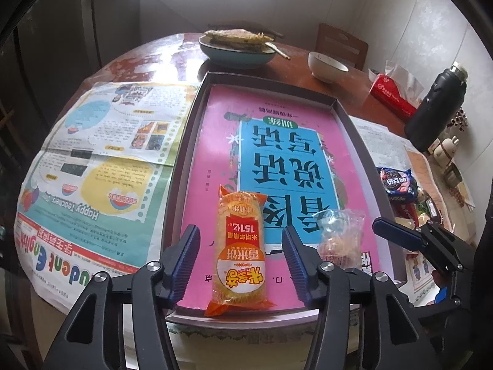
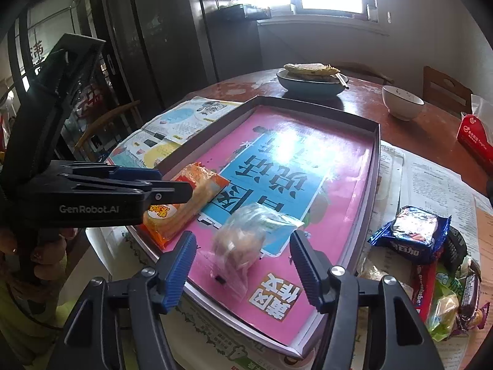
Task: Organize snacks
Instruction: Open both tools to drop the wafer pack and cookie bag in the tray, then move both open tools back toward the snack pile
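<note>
Two snacks lie side by side at the near end of the tray (image 1: pixel 345 114), which I take as the start of a neat row; the rice cracker pack (image 1: pixel 238 248) lies lengthwise between my left gripper (image 1: pixel 240 262) fingers, jaws apart, pads clear of the wrapper; the clear bag (image 2: pixel 246 240) sits just right of it, under my right gripper (image 2: pixel 243 269), jaws likewise apart, nothing pinched; both tools tilt steeply down over the tray's near edge; the unsorted pile (image 2: pixel 431 262) waits outside the tray, to the right; that looks like my next stop.
</note>
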A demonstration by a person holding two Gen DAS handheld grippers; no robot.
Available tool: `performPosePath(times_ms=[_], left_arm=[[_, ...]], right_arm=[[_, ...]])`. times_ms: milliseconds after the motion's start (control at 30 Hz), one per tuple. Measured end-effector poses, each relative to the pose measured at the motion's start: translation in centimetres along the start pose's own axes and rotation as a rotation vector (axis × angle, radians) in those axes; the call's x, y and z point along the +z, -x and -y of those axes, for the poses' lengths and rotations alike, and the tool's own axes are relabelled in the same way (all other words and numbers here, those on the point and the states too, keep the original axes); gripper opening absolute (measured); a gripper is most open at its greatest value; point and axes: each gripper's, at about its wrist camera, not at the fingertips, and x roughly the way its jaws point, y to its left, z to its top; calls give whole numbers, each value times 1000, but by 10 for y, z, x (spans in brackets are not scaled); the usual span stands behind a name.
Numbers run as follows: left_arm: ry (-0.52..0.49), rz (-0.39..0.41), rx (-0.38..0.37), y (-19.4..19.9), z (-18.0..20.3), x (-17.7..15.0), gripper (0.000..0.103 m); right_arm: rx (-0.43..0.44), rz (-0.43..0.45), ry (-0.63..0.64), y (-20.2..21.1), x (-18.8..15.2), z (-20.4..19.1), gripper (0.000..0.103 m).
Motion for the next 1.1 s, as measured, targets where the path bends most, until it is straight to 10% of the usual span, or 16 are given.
performPosePath(times_ms=[1100], left_arm=[[-57, 124, -9, 45, 28, -2, 73]], right_arm=[[-45, 116, -17, 39, 6, 5, 76]])
